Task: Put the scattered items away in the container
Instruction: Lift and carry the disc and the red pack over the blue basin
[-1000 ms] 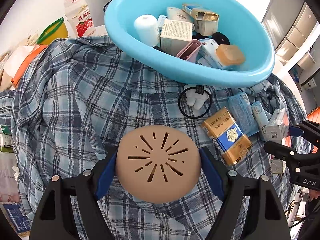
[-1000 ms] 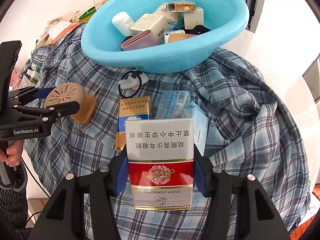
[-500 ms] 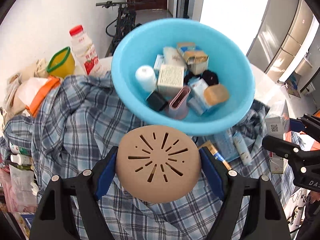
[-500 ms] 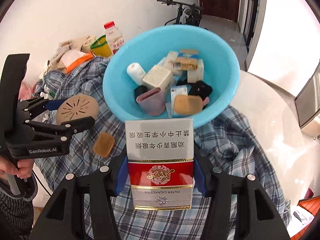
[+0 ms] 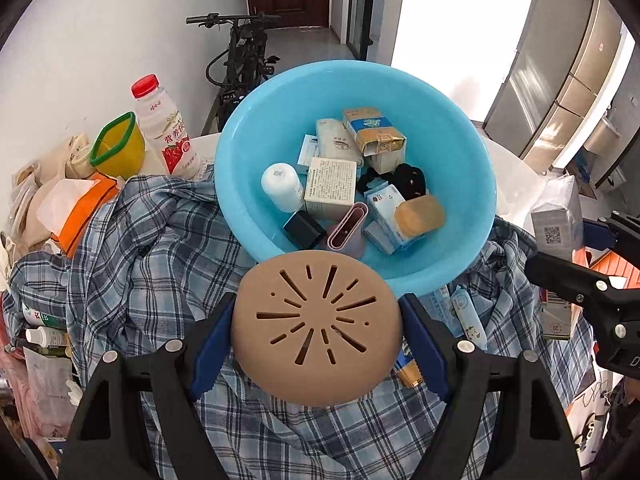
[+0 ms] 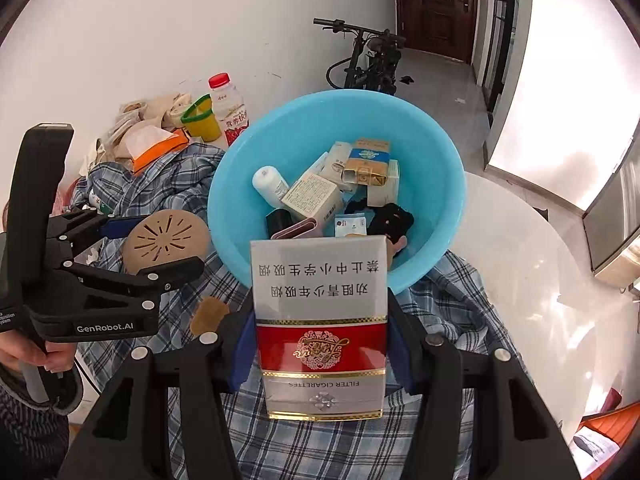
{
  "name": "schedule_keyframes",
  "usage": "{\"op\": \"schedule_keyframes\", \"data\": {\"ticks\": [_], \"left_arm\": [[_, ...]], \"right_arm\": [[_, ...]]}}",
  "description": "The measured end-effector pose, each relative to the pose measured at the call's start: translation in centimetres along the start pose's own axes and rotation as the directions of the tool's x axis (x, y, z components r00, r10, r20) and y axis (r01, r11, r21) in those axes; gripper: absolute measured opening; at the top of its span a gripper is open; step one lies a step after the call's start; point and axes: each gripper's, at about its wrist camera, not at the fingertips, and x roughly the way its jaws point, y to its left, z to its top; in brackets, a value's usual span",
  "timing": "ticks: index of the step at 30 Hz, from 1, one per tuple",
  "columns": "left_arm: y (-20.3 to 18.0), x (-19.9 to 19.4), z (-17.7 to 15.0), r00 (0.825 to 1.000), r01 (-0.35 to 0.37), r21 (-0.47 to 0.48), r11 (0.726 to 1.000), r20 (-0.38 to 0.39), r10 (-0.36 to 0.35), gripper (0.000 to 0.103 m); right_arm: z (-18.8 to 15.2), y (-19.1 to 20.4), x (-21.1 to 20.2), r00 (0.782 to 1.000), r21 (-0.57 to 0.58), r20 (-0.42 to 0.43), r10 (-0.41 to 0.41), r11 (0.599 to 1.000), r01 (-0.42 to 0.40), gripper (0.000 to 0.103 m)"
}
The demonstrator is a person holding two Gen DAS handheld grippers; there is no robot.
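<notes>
Left gripper [image 5: 318,330] angled down, jaws clamped on tan slotted disc [image 5: 316,328], lower centre, right gripper [image 6: 320,344] gripping red-and-white cigarette pack [image 6: 320,320], blue basin [image 5: 460,152] above, half full

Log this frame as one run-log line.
left gripper: shut on tan disc | right gripper: shut on cigarette pack | blue basin: ahead

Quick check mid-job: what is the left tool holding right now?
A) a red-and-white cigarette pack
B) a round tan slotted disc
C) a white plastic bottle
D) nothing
B: the left tool has its blue pads pressed on both sides of the round tan slotted disc, in front of the blue plastic basin.
</notes>
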Motion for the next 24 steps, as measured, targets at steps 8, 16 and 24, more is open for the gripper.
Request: {"op": "schedule_keyframes", "data": {"ticks": [8, 16, 24], "left_arm": [[0.4, 1.9, 3.9, 1.0, -0.004, -0.012, 1.0, -0.004, 0.004, 0.082], [1.8, 4.8, 10.0, 1.0, -0.016, -0.043, 0.999, -0.001, 0.016, 0.082], [2.0, 8.2, 14.4, 0.999, -0.025, -0.033, 0.999, -0.023, 0.024, 0.082]], "right_arm": [[3.8, -1.8, 1.9, 1.0, 0.035, 0.022, -0.007, 0.999, 0.007, 0.054], [8.4, -3.4, 4.4, 0.999, 0.047, 0.031, -0.016, 0.999, 0.015, 0.054], [11.6, -5.2, 7.1, 1.0, 0.057, 0.015, -0.019, 0.998, 0.018, 0.054]]}}
